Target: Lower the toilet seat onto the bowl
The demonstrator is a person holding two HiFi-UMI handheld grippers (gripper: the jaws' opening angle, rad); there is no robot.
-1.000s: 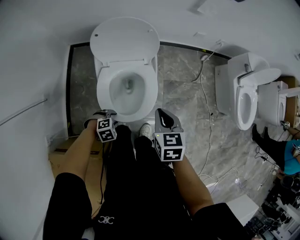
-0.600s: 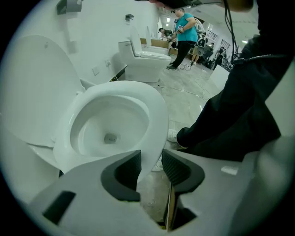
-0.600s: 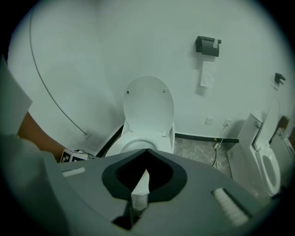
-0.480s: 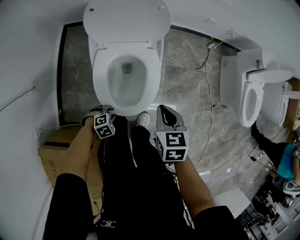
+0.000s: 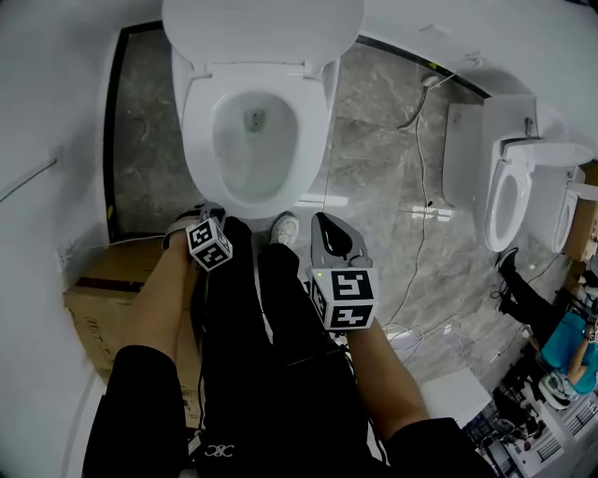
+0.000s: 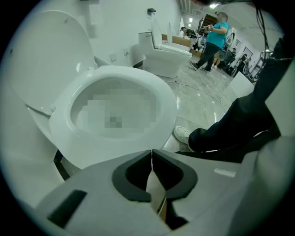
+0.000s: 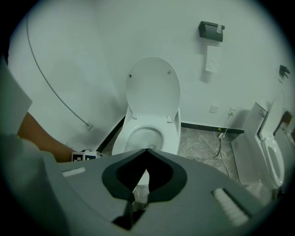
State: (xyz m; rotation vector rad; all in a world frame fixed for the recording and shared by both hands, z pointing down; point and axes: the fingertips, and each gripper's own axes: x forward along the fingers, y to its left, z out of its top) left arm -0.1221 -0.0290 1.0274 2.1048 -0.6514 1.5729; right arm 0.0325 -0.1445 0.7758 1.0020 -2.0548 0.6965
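Observation:
A white toilet (image 5: 252, 201) stands just ahead of me. Its lid (image 5: 262, 23) is upright against the wall, and the seat ring (image 5: 198, 140) lies flat on the bowl. In the left gripper view the ring (image 6: 159, 99) fills the middle, with the lid (image 6: 41, 60) to the left. My left gripper (image 5: 204, 217) hovers near the bowl's front left; its jaws (image 6: 151, 152) are shut on nothing. My right gripper (image 5: 322, 222) is in front of the bowl's right side and clear of it, its jaws (image 7: 146, 150) also shut and empty.
A cardboard box (image 5: 93, 289) sits on the floor at my left, against the wall. My shoe (image 5: 283, 227) is by the bowl's front. A cable (image 5: 418, 168) runs over the marble floor toward a second toilet (image 5: 509, 196). A paper holder (image 7: 211, 30) hangs on the wall. A person in teal (image 6: 216, 34) stands far off.
The head view has drawn closer, so the toilet sits higher and larger in frame. Both grippers keep about the same places in front of the bowl.

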